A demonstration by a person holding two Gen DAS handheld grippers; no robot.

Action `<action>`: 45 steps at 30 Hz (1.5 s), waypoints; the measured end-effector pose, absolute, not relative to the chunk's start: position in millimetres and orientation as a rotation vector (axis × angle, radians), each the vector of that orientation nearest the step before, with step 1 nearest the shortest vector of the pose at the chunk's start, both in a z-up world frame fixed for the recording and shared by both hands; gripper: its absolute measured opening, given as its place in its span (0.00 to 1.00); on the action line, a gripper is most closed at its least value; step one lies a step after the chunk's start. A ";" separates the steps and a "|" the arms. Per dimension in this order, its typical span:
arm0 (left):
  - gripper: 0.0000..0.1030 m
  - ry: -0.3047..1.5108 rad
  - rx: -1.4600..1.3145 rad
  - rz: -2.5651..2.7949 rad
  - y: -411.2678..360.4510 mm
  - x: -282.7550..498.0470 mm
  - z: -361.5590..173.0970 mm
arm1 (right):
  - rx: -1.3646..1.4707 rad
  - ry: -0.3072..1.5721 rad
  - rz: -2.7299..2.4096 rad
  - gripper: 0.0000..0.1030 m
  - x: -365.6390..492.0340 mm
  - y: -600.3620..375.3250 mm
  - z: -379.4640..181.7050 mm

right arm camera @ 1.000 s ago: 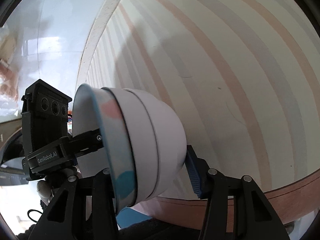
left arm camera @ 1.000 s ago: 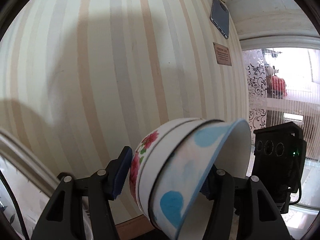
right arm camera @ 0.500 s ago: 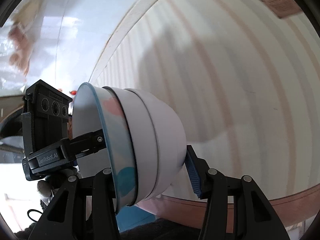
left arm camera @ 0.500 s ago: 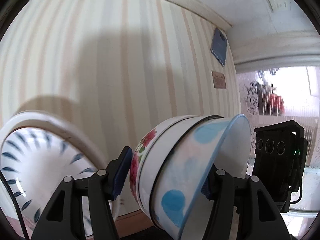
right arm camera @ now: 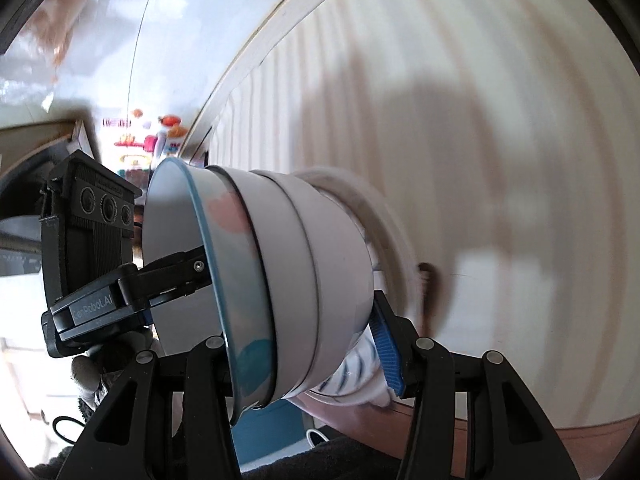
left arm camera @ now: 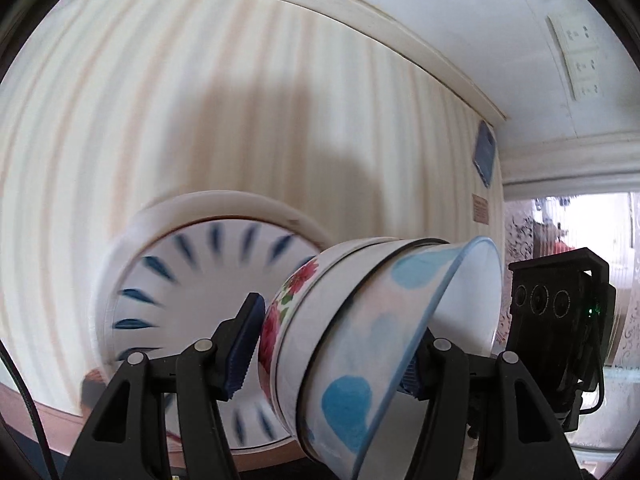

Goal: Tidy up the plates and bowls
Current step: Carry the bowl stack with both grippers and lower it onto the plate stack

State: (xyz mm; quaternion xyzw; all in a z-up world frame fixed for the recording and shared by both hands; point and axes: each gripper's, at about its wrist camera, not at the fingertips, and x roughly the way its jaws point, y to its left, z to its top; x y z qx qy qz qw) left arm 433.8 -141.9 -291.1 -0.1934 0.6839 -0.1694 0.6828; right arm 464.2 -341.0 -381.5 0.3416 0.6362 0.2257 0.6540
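Note:
A nested stack of bowls [left arm camera: 360, 344] lies on its side between my left gripper's [left arm camera: 328, 360] fingers. A floral bowl is outermost and a blue-spotted one innermost, with its mouth facing right. The left gripper is shut on the stack. In the right wrist view the same bowl stack [right arm camera: 288, 280] has its mouth to the left, and my right gripper [right arm camera: 300, 344] is shut on it from the other side. Close behind the stack is a large white bowl with blue leaf strokes [left arm camera: 180, 280], blurred. Its rim [right arm camera: 388, 224] shows past the stack's base.
A striped wallpaper wall [left arm camera: 200, 100] fills the background, with a brown baseboard [right arm camera: 560, 436] below. A bright window [left arm camera: 560, 220] is on the right and wall sockets [left arm camera: 576, 60] are up high. The right gripper's black body [left arm camera: 560, 320] sits beside the stack's mouth.
Both grippers swung together with the stack still held. The large blue-leaf bowl came in from the left and now sits right behind the stack's base. The wall is motion-blurred.

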 end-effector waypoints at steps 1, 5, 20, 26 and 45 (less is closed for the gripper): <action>0.56 1.532 -0.437 -0.366 -134.8 433.8 -292.8 | 0.770 1.448 0.519 0.51 461.2 -334.0 -380.8; 0.57 1.530 -0.458 -0.333 -115.1 433.3 -299.5 | 0.753 1.469 0.540 0.51 468.2 -311.8 -386.5; 0.57 1.539 -0.481 -0.304 -89.9 434.6 -318.2 | 0.680 1.522 0.535 0.51 468.5 -280.4 -402.9; 0.57 1.546 -0.494 -0.319 -87.3 431.2 -323.4 | 0.657 1.527 0.525 0.51 466.1 -281.4 -402.9; 0.59 1.354 -0.167 -0.096 -77.2 400.9 -259.1 | 0.361 1.417 0.391 0.62 434.1 -277.7 -332.1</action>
